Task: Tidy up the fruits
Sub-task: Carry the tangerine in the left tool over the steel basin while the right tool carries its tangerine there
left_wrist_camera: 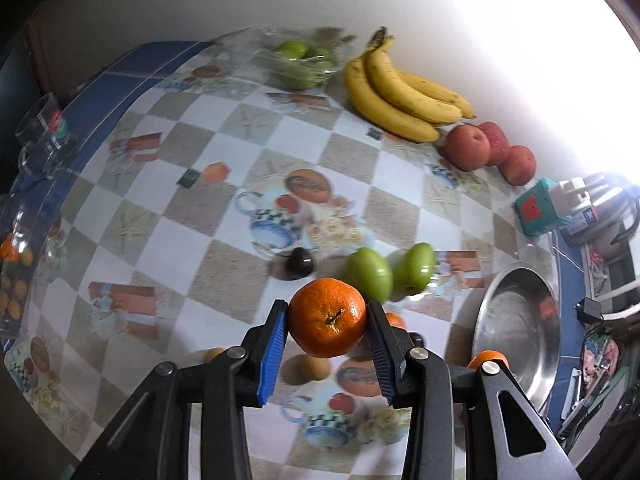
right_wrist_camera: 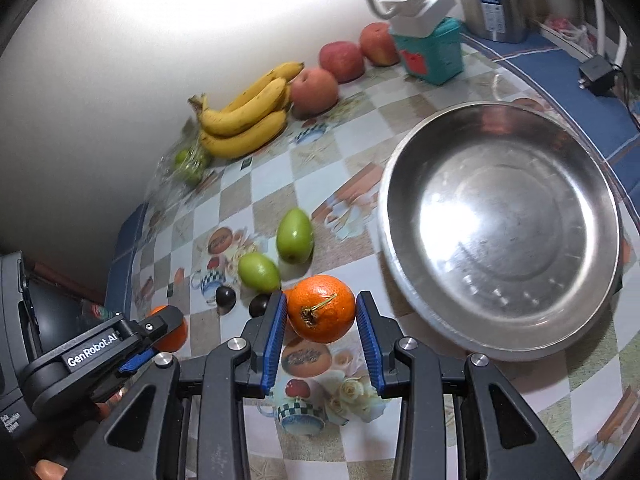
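In the left wrist view my left gripper [left_wrist_camera: 326, 314] is shut on an orange [left_wrist_camera: 327, 317] with its stem facing me, held above the checked tablecloth. My right gripper [right_wrist_camera: 322, 312] is shut on a second orange [right_wrist_camera: 322, 307], just left of the steel bowl [right_wrist_camera: 500, 220]. The right wrist view also shows the left gripper [right_wrist_camera: 168, 334] at the lower left with its orange [right_wrist_camera: 174, 336]. Two green fruits [right_wrist_camera: 295, 236] [right_wrist_camera: 259, 272] and two dark ones [right_wrist_camera: 226, 295] [right_wrist_camera: 259, 304] lie on the table beyond the fingers.
Bananas [right_wrist_camera: 244, 120] and three red apples [right_wrist_camera: 314, 90] lie along the wall, beside a teal box [right_wrist_camera: 432, 52]. Green fruits sit in a clear container [left_wrist_camera: 300, 60] at the back. A glass mug [left_wrist_camera: 46, 136] stands at the left edge. Small yellowish fruits [left_wrist_camera: 308, 366] lie under the left gripper.
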Demonstrator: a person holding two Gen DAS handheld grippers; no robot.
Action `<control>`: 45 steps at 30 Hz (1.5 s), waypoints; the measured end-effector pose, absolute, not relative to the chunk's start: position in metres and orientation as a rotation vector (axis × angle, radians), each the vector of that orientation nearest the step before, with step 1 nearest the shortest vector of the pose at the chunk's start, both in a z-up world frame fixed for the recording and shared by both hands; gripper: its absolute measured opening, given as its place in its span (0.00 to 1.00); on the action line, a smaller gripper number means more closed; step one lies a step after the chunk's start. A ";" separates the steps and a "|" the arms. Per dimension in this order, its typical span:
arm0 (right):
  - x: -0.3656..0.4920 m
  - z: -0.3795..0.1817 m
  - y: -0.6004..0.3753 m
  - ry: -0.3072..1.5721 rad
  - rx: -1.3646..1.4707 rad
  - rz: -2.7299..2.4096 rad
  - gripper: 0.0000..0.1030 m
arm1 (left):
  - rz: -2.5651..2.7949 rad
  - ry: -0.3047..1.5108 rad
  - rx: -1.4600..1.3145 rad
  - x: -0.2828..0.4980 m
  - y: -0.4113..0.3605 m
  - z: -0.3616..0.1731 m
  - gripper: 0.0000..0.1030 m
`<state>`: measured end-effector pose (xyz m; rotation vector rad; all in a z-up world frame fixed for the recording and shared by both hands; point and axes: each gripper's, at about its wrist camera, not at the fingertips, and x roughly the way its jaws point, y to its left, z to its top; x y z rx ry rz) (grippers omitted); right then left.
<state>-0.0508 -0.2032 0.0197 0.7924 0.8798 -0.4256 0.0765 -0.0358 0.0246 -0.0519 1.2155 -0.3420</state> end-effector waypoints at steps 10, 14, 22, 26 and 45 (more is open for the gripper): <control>-0.078 0.023 -0.247 0.810 0.874 -0.554 0.36 | -0.455 1.200 0.014 0.059 -0.097 0.028 0.41; -0.090 0.025 -0.263 0.784 0.896 -0.610 0.36 | -0.498 1.201 0.045 0.052 -0.120 0.027 0.41; -0.122 0.007 -0.300 0.766 0.999 -0.766 0.36 | -0.598 1.239 0.106 0.033 -0.167 0.015 0.41; -0.136 0.008 -0.313 0.739 1.000 -0.853 0.36 | -0.651 1.241 0.135 0.022 -0.189 0.010 0.41; -0.151 -0.010 -0.337 0.783 0.991 -0.982 0.36 | -0.685 1.263 0.265 0.008 -0.243 -0.028 0.41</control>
